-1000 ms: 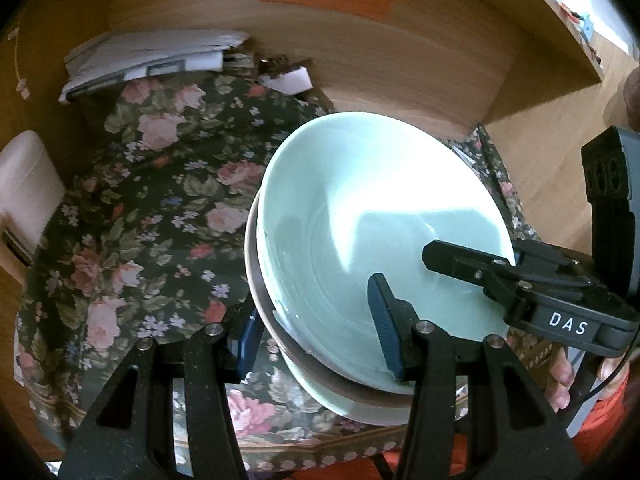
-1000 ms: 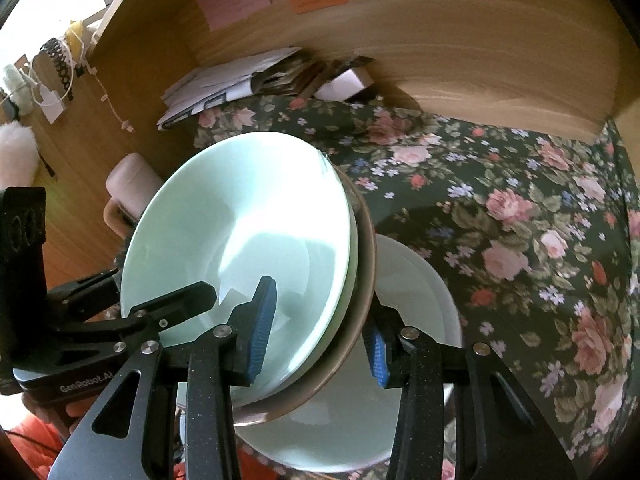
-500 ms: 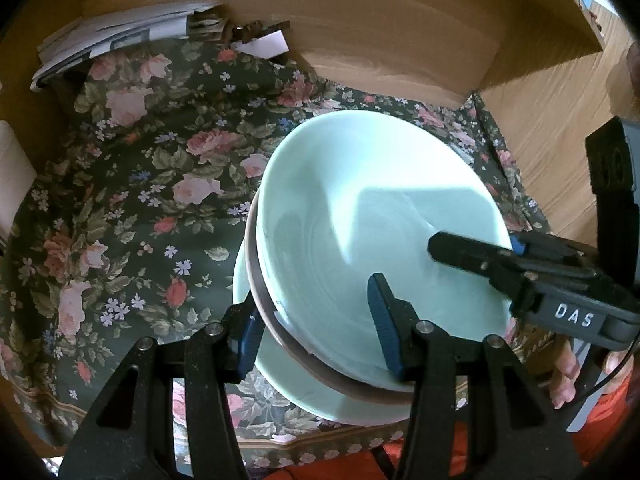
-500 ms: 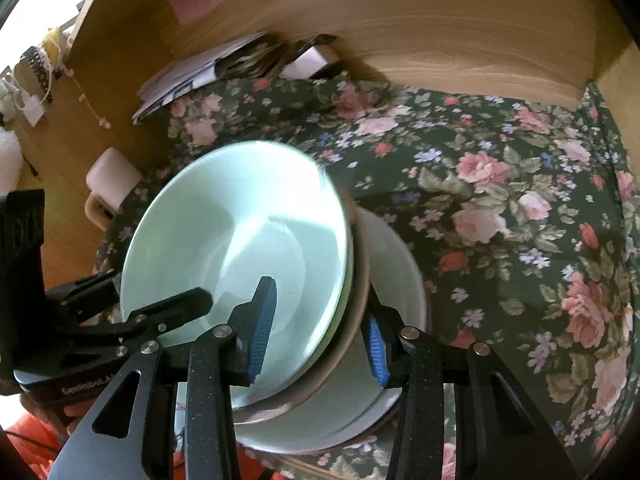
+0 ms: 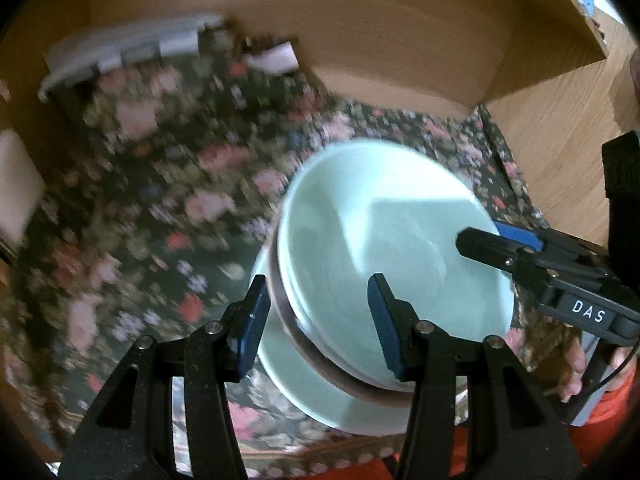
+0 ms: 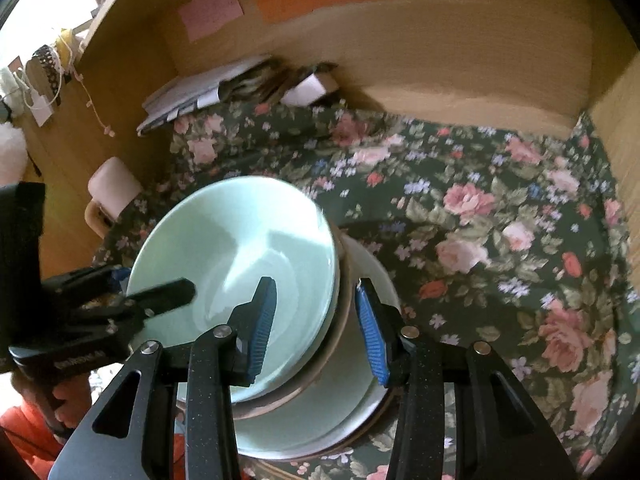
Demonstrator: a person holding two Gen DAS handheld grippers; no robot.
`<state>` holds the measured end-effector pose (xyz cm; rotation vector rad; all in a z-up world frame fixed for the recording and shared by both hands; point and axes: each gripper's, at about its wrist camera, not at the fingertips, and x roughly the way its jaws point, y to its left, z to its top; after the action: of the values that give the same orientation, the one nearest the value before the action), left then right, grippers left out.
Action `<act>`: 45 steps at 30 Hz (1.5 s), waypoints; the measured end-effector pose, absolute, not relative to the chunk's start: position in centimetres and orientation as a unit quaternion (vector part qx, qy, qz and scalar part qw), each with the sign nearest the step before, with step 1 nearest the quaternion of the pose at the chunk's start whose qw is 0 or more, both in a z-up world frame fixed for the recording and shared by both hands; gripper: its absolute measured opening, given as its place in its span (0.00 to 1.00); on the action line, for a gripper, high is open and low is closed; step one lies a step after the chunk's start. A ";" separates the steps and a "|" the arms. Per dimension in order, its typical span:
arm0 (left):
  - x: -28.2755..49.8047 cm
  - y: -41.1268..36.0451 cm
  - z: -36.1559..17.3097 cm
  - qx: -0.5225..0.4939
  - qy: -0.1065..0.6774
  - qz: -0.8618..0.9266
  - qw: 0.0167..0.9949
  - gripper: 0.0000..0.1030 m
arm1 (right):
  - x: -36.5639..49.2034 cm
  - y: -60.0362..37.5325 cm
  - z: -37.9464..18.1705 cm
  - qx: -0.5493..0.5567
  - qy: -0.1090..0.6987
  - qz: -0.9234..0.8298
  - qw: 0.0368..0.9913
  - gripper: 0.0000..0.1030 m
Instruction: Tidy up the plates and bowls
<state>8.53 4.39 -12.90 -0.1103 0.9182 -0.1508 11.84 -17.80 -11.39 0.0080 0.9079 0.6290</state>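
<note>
celadon bowl [image 5: 384, 252] and the brown dish [image 6: 320, 372] under it hang over a pale plate [image 6: 316, 428] at 6 o'clock on the floral cloth [image 6: 500, 240]. left gripper [image 5: 316, 320] pinches the rim at 7 o'clock, right gripper [image 6: 316, 324] at 4 o'clock. next, i judge: lower level, then release. left view is blurred; whether the stack touches the plate is unclear.

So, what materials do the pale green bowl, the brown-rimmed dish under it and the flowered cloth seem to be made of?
Pale green bowl: probably glazed ceramic, glossy; light reflects sharply inside it.
Brown-rimmed dish: likely ceramic too, with a duller brown edge; only its rim shows.
Flowered cloth: woven printed fabric, matte, slightly wrinkled near the back.
</note>
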 end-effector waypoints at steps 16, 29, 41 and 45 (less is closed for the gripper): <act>1.5 4.7 -4.0 -0.030 0.217 -0.040 0.975 0.70 | 4.8 -20.0 -3.2 0.031 0.238 0.307 0.921 0.71; -3.3 3.8 -2.4 -0.015 0.128 -0.036 0.991 0.99 | 1.2 -20.1 -1.9 0.025 0.174 0.292 0.940 1.00; -4.5 4.0 -2.7 -0.022 0.115 -0.032 0.993 1.00 | 0.2 -20.3 -2.1 0.023 0.170 0.289 0.942 1.00; -4.6 4.0 -2.7 -0.022 0.114 -0.032 0.993 1.00 | -0.2 -20.2 -2.2 0.020 0.168 0.290 0.942 1.00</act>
<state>-4.60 3.97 -2.72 -0.0437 0.2294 -0.0647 -0.18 -20.22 -2.19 0.0416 0.3423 0.5908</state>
